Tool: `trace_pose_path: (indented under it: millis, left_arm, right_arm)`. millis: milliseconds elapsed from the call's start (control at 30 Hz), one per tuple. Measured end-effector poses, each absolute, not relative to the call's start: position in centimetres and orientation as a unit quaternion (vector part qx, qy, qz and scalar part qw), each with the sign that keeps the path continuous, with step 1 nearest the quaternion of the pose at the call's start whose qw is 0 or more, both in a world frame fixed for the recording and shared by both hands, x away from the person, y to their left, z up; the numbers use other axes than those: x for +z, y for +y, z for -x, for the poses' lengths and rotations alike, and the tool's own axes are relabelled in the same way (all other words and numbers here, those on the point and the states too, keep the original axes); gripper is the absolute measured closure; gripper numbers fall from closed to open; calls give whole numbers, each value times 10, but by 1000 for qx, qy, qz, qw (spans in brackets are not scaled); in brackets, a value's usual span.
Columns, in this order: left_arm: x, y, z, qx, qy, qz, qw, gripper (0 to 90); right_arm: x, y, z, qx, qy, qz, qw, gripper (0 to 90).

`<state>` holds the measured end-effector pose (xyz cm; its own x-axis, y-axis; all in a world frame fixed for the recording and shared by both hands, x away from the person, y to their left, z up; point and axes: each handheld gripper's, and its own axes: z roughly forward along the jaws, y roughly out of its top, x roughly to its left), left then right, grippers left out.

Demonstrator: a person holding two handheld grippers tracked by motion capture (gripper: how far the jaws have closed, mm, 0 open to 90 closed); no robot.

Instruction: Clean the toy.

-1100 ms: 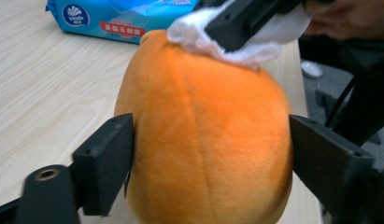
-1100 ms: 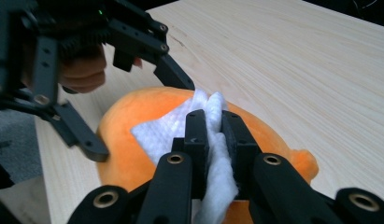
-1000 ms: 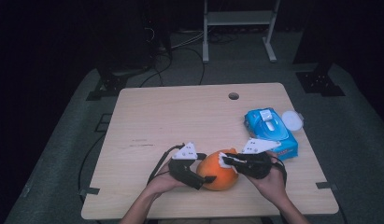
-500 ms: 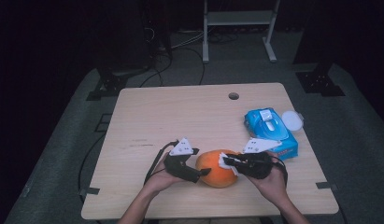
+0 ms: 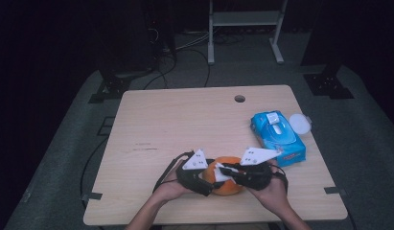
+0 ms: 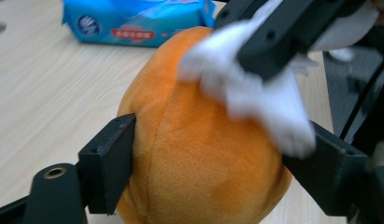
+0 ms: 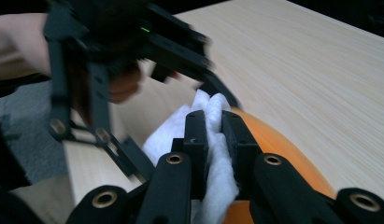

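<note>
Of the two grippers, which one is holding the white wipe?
The right gripper: its jaws pinch the white wipe, while the left gripper clamps the orange plush ball.

Orange plush ball [image 6: 199, 154] near table's front edge — crumpled white wipe [image 6: 255, 93] pressed on top.

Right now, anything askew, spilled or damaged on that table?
Nothing stands out. The left gripper clamps the orange plush ball by its sides while the right gripper pinches a white wipe against its top. The blue wipes pack lies flat on the table with its lid flipped open, consistent with a wipe taken out.
</note>
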<state>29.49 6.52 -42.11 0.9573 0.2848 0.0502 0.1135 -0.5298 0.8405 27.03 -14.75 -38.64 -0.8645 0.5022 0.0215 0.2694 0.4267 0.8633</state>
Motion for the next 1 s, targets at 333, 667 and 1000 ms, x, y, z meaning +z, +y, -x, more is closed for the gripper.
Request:
trace_pose_path:
  millis: [333,667,1000]
  left_arm:
    - [-424,73,-300,71,117,-863,487,202]
    - [-423,77,-305,72,140,-861,484,258]
    - [-425,79,-308,67,123,-848,510,161]
  right_arm:
    - [-392,-173,-283,479,824,-274,130,805]
    - [-391,-160,-278,477,834,-241,138,803]
    - [-396,-178,-287,487,818,-277,128,802]
